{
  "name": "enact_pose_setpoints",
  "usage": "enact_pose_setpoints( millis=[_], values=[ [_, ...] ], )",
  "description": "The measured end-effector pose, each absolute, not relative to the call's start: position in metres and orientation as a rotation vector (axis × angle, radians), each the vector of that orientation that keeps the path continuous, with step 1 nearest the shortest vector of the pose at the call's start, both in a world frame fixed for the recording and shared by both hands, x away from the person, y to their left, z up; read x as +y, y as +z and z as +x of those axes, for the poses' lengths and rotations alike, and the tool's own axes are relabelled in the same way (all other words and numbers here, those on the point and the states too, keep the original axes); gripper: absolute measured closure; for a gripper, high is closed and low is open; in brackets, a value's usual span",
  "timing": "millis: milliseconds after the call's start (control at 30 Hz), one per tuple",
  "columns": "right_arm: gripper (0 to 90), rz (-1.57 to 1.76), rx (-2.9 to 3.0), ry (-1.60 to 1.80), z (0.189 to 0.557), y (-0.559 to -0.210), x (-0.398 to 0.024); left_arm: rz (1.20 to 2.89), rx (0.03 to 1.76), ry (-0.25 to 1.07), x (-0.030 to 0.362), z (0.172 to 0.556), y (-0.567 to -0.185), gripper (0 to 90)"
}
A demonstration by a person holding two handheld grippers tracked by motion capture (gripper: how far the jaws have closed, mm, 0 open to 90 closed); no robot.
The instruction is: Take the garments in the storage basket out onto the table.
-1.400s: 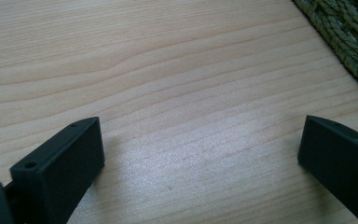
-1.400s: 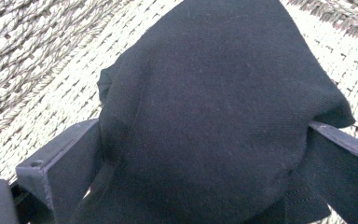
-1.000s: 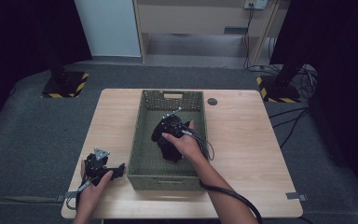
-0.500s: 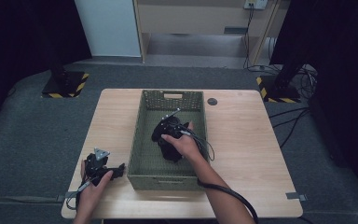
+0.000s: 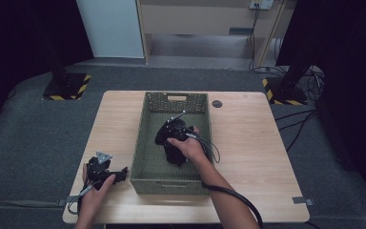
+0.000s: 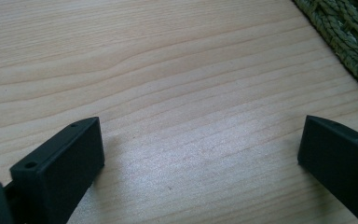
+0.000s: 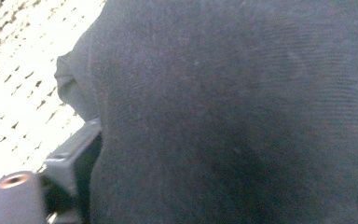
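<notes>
My right gripper (image 5: pixel 170 142), jaws just closing, pinches the dark knitted cloth (image 7: pixel 233 116) directly beneath it inside the green woven basket (image 5: pixel 145 143) (my left gripper (image 5: pixel 106 172) rests spread on the table outside).

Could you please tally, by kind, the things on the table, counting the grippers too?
Baskets: 1, green woven basket
Dark cloths: 1, dark cloth
Grippers: 2, left gripper, right gripper
Round dark discs: 1, disc
Total: 5
</notes>
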State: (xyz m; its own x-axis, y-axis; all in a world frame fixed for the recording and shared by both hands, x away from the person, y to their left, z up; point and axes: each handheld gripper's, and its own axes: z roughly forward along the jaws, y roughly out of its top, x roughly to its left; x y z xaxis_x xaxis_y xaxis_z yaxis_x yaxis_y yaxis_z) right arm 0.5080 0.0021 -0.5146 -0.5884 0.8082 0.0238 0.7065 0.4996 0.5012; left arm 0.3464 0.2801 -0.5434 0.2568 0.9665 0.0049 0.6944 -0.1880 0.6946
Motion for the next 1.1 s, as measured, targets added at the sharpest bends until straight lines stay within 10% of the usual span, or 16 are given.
enact_pose_setpoints(
  millis=[367,1100],
  values=[
    [51.9,1.226,2.520,0.755,0.499,-0.498,-0.003,1.957,1.502,0.612,0.280,0.346,-0.543,0.0],
    [54.9,1.171,2.481,0.882,0.472,-0.448,-0.017,1.957,1.502,0.612,0.280,0.346,-0.543,0.0]
  ],
)
